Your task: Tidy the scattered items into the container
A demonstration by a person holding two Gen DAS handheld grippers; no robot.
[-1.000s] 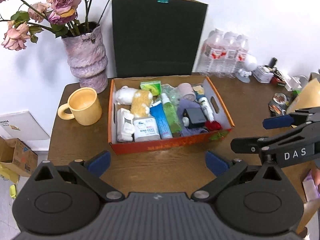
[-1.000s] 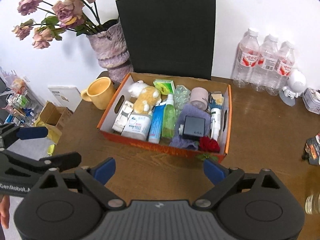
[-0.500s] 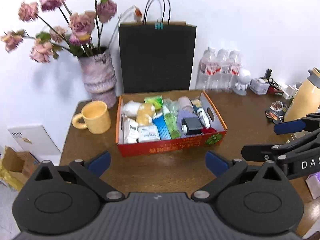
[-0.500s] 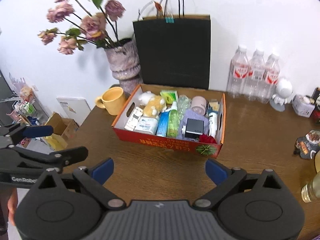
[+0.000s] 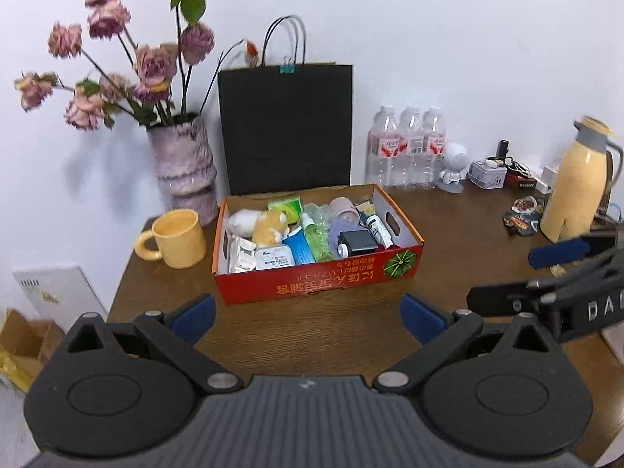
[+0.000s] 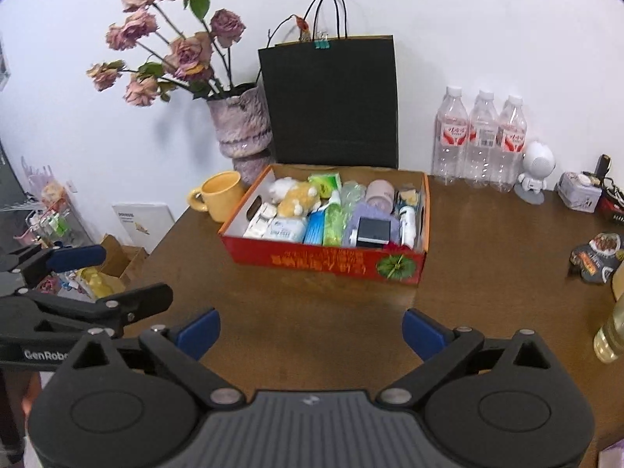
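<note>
Both the left gripper [image 5: 306, 314] and the right gripper [image 6: 310, 325] had their jaws spread wide and held nothing. Straight ahead of both, well beyond the fingertips, sat the red box [image 5: 319, 284], its long axis crosswise to the jaws and packed with small items. Neither gripper seemed clearly nearer. The wooden table [image 6: 312, 292] between jaws and box was bare.

There stood one red box [image 5: 318, 286], one yellow mug [image 5: 177, 238], one vase [image 5: 183, 163], one black bag [image 5: 286, 128], three water bottles [image 5: 405, 152] and one thermos [image 5: 577, 187].
</note>
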